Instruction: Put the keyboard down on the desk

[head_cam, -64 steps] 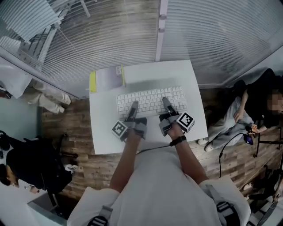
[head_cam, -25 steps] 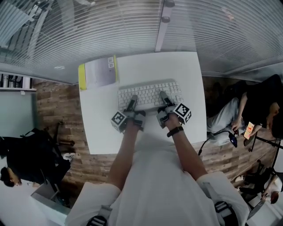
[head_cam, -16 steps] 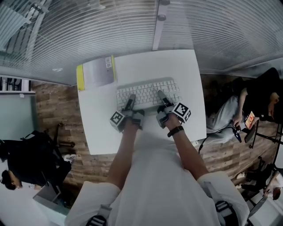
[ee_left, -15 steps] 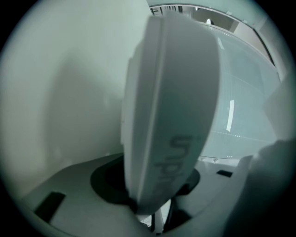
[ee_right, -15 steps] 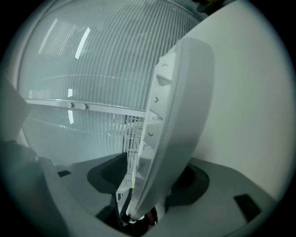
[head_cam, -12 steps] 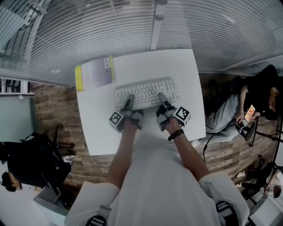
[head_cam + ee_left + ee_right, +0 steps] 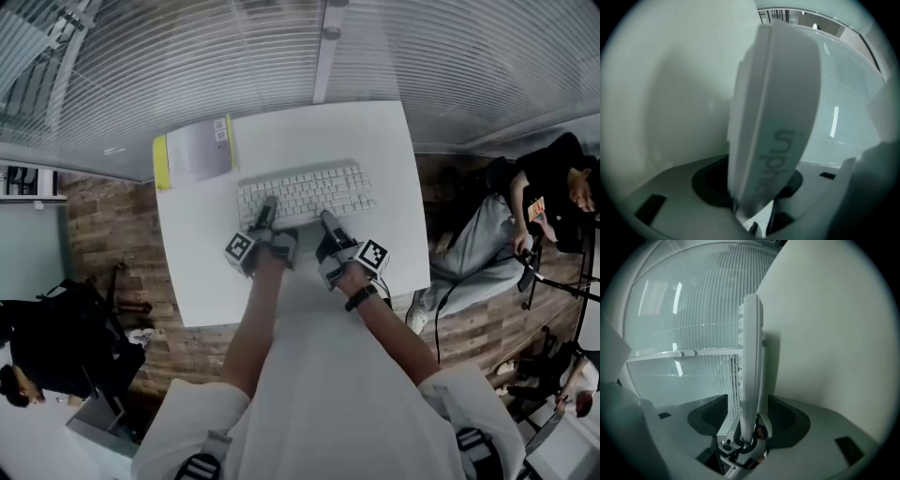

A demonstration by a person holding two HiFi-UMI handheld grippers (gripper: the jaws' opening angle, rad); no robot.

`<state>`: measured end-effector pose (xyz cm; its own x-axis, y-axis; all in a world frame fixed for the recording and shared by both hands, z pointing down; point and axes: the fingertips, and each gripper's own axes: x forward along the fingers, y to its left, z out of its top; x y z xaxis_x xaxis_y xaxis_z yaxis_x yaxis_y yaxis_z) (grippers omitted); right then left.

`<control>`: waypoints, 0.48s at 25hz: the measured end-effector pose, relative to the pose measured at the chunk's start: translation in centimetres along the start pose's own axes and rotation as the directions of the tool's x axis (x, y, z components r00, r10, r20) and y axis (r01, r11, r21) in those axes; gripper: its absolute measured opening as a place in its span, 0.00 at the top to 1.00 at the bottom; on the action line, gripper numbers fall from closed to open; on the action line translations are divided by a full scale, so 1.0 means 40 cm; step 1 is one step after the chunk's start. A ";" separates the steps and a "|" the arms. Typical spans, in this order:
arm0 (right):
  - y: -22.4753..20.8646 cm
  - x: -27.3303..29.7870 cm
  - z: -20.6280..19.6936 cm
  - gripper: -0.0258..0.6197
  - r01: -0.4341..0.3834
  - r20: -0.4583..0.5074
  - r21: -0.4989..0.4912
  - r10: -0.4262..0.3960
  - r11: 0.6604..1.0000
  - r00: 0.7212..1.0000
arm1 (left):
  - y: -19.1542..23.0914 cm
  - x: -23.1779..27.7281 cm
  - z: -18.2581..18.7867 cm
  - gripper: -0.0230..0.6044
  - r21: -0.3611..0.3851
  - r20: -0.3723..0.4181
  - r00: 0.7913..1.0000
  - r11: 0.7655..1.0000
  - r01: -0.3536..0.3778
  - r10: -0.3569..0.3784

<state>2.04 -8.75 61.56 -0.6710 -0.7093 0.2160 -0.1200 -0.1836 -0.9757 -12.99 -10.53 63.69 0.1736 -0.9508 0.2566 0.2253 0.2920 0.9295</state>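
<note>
White cloth of the person's shirt [image 7: 319, 375] fills the near part of the head view, and two bare forearms reach forward from it, the right one with a dark wristband [image 7: 354, 298]. Each hand holds a grey, blocky tool with a cube of black-and-white square markers on it. The left gripper [image 7: 267, 208] is clamped on the near long edge of the keyboard [image 7: 305, 192]; in the left gripper view the smooth, rounded plastic rim, printed with faint grey letters, fills the space between the dark pads. The right gripper [image 7: 328, 222] has just been opening its jaws, and they now stand spread wide: in the right gripper view the thin keyboard edge rises between the two dark pads with a clear gap on either side. The keyboard is a slim white slab with rows of small square keys, and it lies lengthwise on the middle of the desk [image 7: 375, 131]; whether its near edge rests fully on the top cannot be told. The desk is a plain, matte white square. At its far left corner lies a flat grey booklet with a yellow spine [image 7: 195, 150]. Beyond the desk hang pale horizontal blinds [image 7: 187, 56], finely ribbed, above a floor of brown wood planks [image 7: 103, 216].
</note>
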 end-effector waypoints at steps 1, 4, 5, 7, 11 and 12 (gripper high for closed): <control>0.000 0.001 -0.012 0.54 0.008 -0.018 -0.006 -0.008 1.000 1.000 | 0.000 0.001 0.000 0.70 -0.001 0.001 1.000 1.000 0.000 0.000; 0.000 0.006 -0.040 0.54 0.003 -0.053 -0.006 -0.004 1.000 0.999 | 0.001 0.001 -0.001 0.70 -0.013 0.008 1.000 1.000 -0.002 0.002; -0.002 0.006 -0.044 0.55 -0.003 -0.051 0.005 0.003 1.000 0.999 | 0.001 0.000 -0.004 0.70 -0.014 0.007 1.000 1.000 -0.004 0.005; -0.008 0.005 -0.043 0.57 -0.001 -0.037 0.026 0.002 1.000 0.999 | 0.004 0.000 -0.009 0.70 -0.013 0.003 1.000 1.000 -0.010 0.010; 0.007 0.012 -0.026 0.67 -0.002 -0.005 0.022 0.002 1.000 1.000 | 0.007 0.001 -0.008 0.70 -0.015 0.001 1.000 1.000 -0.006 0.006; 0.012 0.011 -0.026 0.71 0.003 0.001 0.018 -0.003 1.000 1.000 | 0.006 -0.003 -0.008 0.70 -0.016 0.003 1.000 1.000 -0.005 0.005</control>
<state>0.93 -8.43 61.14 -0.6702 -0.7093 0.2185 -0.1087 -0.1974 -0.9743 -12.65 -10.33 63.81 0.1717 -0.9495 0.2625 0.2400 0.2988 0.9237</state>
